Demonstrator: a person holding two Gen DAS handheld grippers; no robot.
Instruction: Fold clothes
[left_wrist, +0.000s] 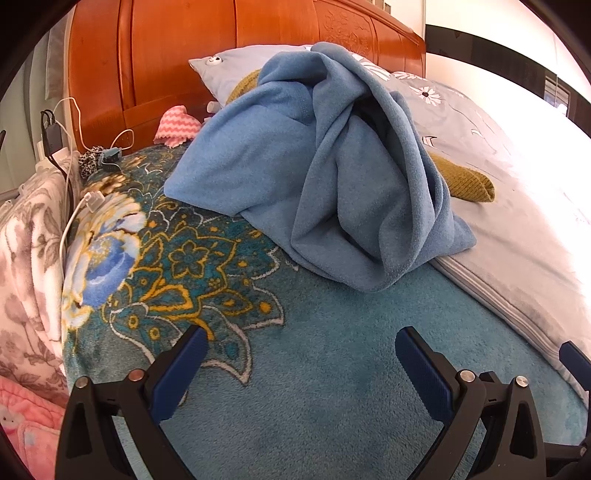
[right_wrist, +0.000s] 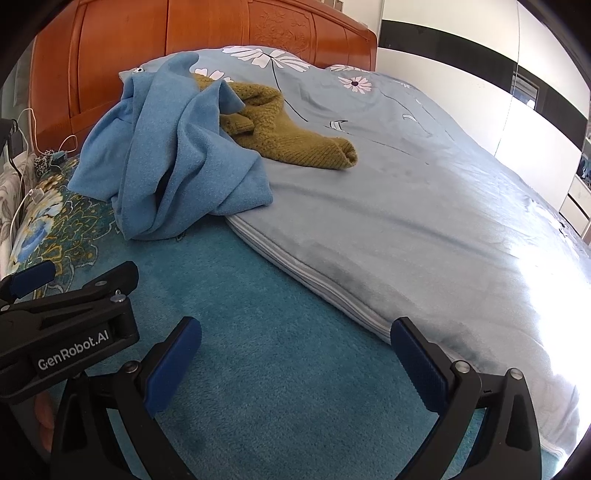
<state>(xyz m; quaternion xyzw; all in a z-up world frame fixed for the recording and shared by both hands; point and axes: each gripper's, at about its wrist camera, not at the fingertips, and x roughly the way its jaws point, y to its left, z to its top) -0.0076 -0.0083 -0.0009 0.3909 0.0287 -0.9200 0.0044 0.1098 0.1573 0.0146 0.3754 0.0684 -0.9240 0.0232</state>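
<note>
"GenRobot.AI" lettering on left claw (right_wrist: 33, 284); both claws, right claw (right_wrist: 297, 363) included, wide open, empty.

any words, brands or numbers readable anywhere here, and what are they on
"GenRobot.AI": white lettering on the black body of the left gripper, seen from the right wrist view.
No other text can be read. The blue fleece garment, the green knit sweater, the blanket and the headboard show only patterns and carving. The small items by the headboard are too small to tell.
</note>
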